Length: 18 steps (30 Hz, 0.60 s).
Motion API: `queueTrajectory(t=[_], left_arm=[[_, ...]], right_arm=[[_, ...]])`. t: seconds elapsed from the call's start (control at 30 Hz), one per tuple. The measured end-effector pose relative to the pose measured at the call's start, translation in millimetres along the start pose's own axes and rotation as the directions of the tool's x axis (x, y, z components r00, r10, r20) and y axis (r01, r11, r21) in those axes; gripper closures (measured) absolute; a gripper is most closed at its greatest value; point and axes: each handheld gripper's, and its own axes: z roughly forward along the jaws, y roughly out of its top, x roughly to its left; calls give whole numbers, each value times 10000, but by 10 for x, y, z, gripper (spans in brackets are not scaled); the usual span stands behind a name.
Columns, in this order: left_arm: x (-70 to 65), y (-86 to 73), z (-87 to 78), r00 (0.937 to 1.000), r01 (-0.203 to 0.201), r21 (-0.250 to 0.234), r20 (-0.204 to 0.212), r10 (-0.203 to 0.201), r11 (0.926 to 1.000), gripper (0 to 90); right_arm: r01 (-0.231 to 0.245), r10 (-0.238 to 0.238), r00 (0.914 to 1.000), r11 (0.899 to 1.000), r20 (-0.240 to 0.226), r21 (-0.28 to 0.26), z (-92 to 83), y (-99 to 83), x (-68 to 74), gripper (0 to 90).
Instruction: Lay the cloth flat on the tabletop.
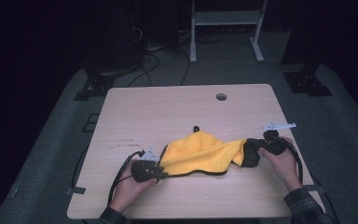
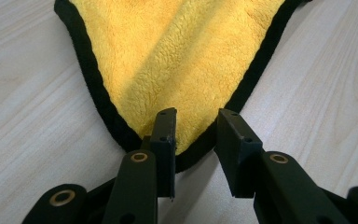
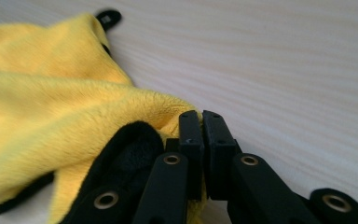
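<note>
A yellow fleece cloth [image 1: 196, 151] with black trim lies rumpled on the near half of the wooden table [image 1: 168, 107]. My left gripper [image 1: 163, 173] rests low at the cloth's near-left corner. In the left gripper view the jaws [image 2: 196, 116] stand apart, and the trimmed corner of the cloth [image 2: 177, 56] lies under and between them. My right gripper [image 1: 249, 154] is at the cloth's right end. In the right gripper view its jaws [image 3: 201, 114] are pressed together, with a sliver of yellow cloth [image 3: 51, 107] pinched between them and a black fold bunched beside them.
A small black hanging loop [image 1: 196, 128] sticks out at the cloth's far edge. A round cable hole [image 1: 221, 96] sits near the table's far edge. Beyond the table are a white frame [image 1: 226, 28] and cables on the dark floor.
</note>
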Motion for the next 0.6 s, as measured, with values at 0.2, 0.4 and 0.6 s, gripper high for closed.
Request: queueTrajectory(t=[0.2,0.4,0.6], left_arm=[[5,-3,-3,10000,-14,0,23,14,10000,675],[1,-5,-3,10000,-30,2,-2,30,10000,674],[0,-4,-3,10000,-30,7,-4,30,10000,674]], right_arm=[[-68,65,9999,9994,107,341,118,-45,-84,726],[-97,107,9999,9968,123,-788,-210,27,-80,587],[517,-543,9984,9910,-177,-1235,-526,-57,156,580]])
